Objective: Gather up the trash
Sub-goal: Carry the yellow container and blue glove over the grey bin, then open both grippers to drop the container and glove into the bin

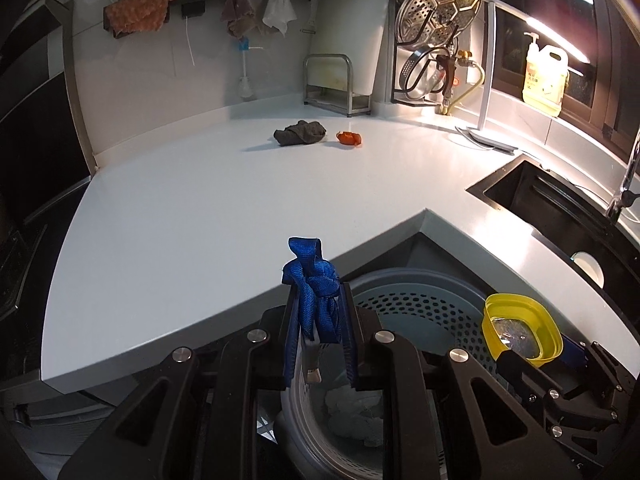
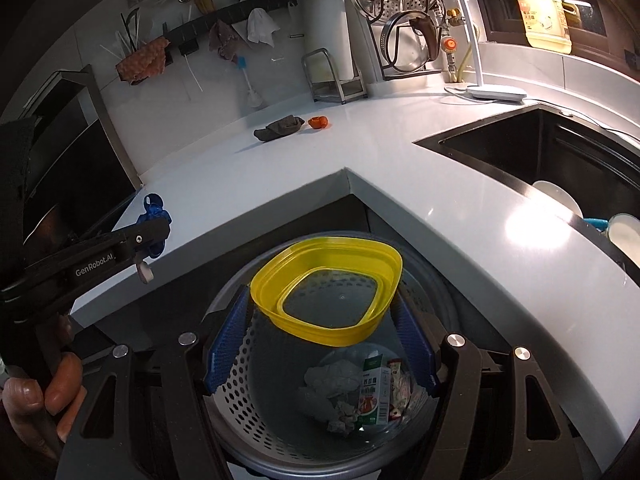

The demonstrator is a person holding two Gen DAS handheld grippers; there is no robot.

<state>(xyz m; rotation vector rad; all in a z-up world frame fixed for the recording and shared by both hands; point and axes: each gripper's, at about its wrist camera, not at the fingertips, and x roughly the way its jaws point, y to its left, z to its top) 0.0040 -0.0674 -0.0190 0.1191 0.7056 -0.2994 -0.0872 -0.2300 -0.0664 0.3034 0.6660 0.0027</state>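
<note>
Two scraps lie well apart from everything else on the pale L-shaped kitchen surface point(image 1: 224, 200): a crumpled dark grey rag point(image 1: 299, 133) and, just beside it, a small orange peel-like scrap point(image 1: 349, 138). Behind them a grey wall carries a black rail hung with cloths point(image 1: 240, 4), a metal rack point(image 1: 334, 84) stands in the corner, perforated steel steamer plates point(image 1: 438, 4) hang to one side, and a white desk lamp point(image 1: 486, 80) lights the stretch by the dark sunken sink point(image 2: 532, 152). Below the surface's inner corner sits a grey perforated round bin point(image 2: 248, 392). The left tool point(image 1: 320, 320) is closed almost fully on a knotted blue woven strap point(image 1: 312, 280), held over the near edge of the surface. The right tool point(image 2: 324, 308) stands wide, its blue pads pressing either side of a yellow translucent plastic tub point(image 2: 326, 292) directly above the bin. Only the right wrist view looks into the bin, showing crumpled paper and a small green-and-white carton point(image 2: 374, 392), plus white dishes in the sink and a hand point(image 2: 36, 404) gripping the left tool's handle.
</note>
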